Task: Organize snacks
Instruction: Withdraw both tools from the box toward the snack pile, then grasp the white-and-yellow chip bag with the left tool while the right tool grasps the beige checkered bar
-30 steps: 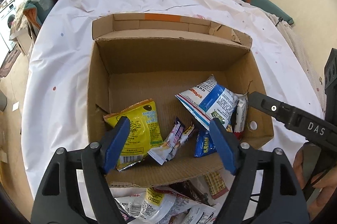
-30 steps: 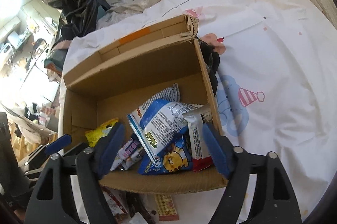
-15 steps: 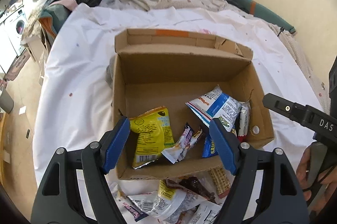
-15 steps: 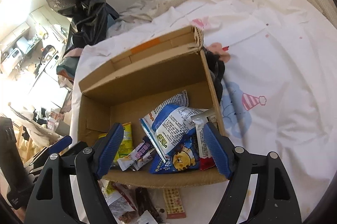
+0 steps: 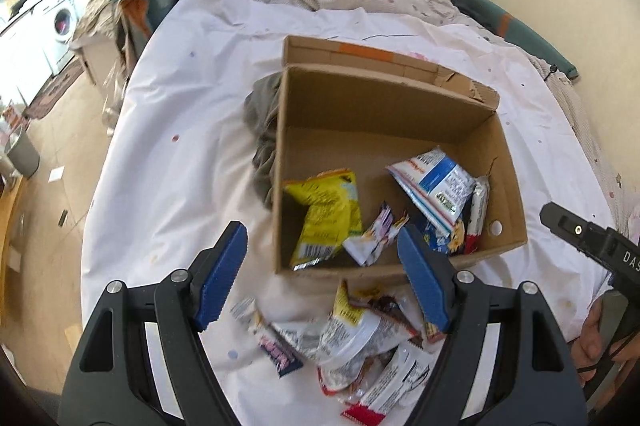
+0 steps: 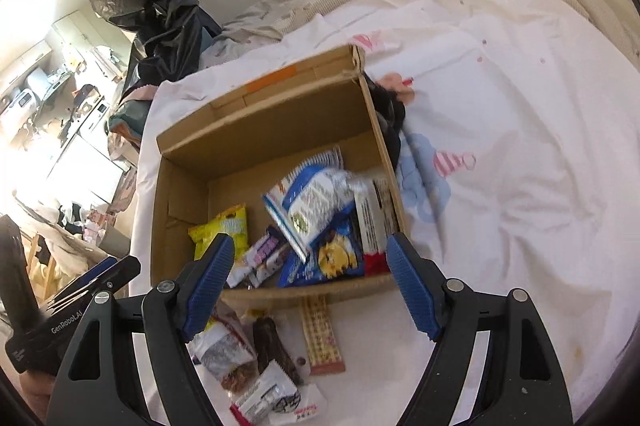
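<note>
Left gripper [image 5: 322, 268] hanging wide apart, gripping nothing, above loose snack packets [image 5: 360, 350] lying on white sheet [image 5: 168, 145] just before cardboard box [image 5: 400, 105]. Right gripper [image 6: 308, 280] also gaping wide, holding nothing, over box's near wall; more snacks sitting inside.

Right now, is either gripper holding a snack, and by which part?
Nothing is held: the left gripper and right gripper are both open and empty above the box.

Left gripper [image 5: 322, 280] held out with jaws spread wide, nothing between the blue pads. Right gripper [image 6: 310, 288] likewise agape and empty-handed.
</note>
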`<move>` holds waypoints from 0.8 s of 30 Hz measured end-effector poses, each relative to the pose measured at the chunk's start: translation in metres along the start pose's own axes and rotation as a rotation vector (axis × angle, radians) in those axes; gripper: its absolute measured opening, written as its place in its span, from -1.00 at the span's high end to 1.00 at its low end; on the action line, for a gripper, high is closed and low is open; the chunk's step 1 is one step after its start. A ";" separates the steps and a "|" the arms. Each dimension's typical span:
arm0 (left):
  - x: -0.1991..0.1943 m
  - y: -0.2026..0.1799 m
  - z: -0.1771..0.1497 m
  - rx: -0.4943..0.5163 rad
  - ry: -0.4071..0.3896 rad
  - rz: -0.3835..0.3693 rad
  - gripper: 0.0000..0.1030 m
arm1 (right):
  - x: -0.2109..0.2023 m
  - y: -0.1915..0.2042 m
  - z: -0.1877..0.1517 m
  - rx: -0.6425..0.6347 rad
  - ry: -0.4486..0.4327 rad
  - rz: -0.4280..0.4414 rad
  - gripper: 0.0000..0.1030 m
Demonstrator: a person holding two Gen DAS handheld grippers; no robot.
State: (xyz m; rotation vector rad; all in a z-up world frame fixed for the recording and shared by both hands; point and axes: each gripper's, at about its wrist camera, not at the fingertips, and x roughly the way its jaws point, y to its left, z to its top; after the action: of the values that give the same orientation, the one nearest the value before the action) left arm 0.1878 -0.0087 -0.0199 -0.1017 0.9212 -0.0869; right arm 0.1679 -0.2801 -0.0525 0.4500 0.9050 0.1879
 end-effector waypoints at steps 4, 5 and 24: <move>-0.002 0.011 -0.010 -0.046 0.026 0.009 -0.45 | -0.002 0.004 -0.014 -0.012 0.028 -0.007 -0.57; -0.003 0.014 -0.012 -0.056 0.033 0.010 -0.45 | -0.002 0.006 -0.018 -0.021 0.038 -0.009 -0.57; 0.043 0.037 -0.048 -0.239 0.261 0.003 -0.45 | 0.029 -0.010 -0.061 0.105 0.216 -0.008 -0.57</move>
State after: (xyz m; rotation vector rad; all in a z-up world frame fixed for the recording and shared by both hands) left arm 0.1765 0.0205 -0.0873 -0.3160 1.1907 0.0136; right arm 0.1371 -0.2610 -0.1098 0.5300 1.1319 0.1853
